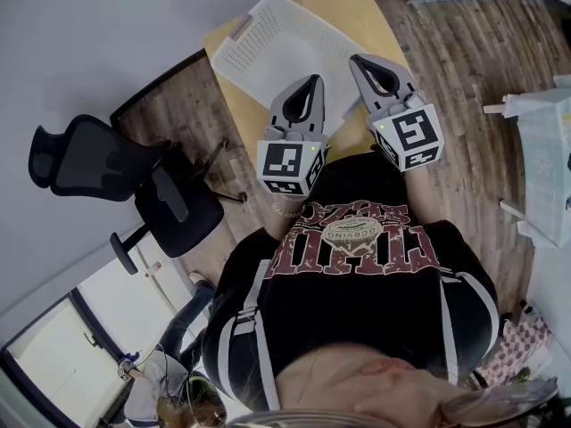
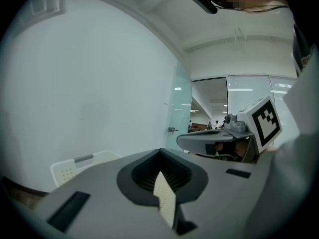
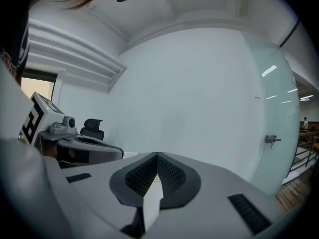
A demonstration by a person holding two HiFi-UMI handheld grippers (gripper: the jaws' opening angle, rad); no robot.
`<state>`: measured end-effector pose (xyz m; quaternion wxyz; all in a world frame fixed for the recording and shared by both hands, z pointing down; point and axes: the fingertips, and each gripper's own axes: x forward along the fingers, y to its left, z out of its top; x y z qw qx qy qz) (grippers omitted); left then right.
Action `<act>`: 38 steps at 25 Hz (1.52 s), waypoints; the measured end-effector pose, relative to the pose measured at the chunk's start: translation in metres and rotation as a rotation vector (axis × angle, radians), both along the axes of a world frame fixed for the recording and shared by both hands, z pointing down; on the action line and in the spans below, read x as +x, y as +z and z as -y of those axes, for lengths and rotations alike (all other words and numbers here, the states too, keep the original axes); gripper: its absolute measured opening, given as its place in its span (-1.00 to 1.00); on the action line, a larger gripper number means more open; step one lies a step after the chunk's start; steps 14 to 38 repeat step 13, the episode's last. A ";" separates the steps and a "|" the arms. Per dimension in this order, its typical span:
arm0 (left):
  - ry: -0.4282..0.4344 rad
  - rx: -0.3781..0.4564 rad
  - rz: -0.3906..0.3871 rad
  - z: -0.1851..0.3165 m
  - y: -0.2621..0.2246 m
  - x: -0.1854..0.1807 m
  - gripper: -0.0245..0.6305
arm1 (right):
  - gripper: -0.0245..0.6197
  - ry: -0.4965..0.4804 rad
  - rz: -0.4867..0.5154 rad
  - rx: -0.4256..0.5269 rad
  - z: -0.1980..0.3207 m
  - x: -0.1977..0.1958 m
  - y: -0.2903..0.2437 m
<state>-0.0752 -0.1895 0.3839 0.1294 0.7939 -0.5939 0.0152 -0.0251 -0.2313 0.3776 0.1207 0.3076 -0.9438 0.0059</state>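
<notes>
Both tools are closed and empty: the left gripper (image 1: 312, 80) and the right gripper (image 1: 357, 61) each have their jaws pressed together. The nearest item is a white perforated tray (image 1: 268, 47), upper centre of the head view, on a yellow table (image 1: 361, 12) and clear of both tips. It is judged to be light, stiff plastic, possibly slick, and best gripped at the rim. The left gripper view shows the tray lower left; the right gripper view does not show it.

Right gripper (image 3: 157, 155): jaws pressed together, nothing between them.
Left gripper (image 3: 82, 151): at the left edge, marker cube showing.
Chair (image 3: 92, 127): black, just behind the left gripper.
Wall (image 3: 189, 93): white, ahead.
Glass door (image 3: 284, 133): right side.
</notes>
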 end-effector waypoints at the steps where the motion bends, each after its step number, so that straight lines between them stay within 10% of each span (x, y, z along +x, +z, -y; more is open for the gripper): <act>1: 0.002 -0.001 0.000 0.001 0.000 0.000 -0.78 | -0.87 0.000 -0.001 -0.001 0.000 0.000 0.000; 38: 0.020 -0.001 -0.005 0.007 0.000 0.006 -0.78 | -0.87 0.000 -0.008 -0.011 0.002 0.002 0.003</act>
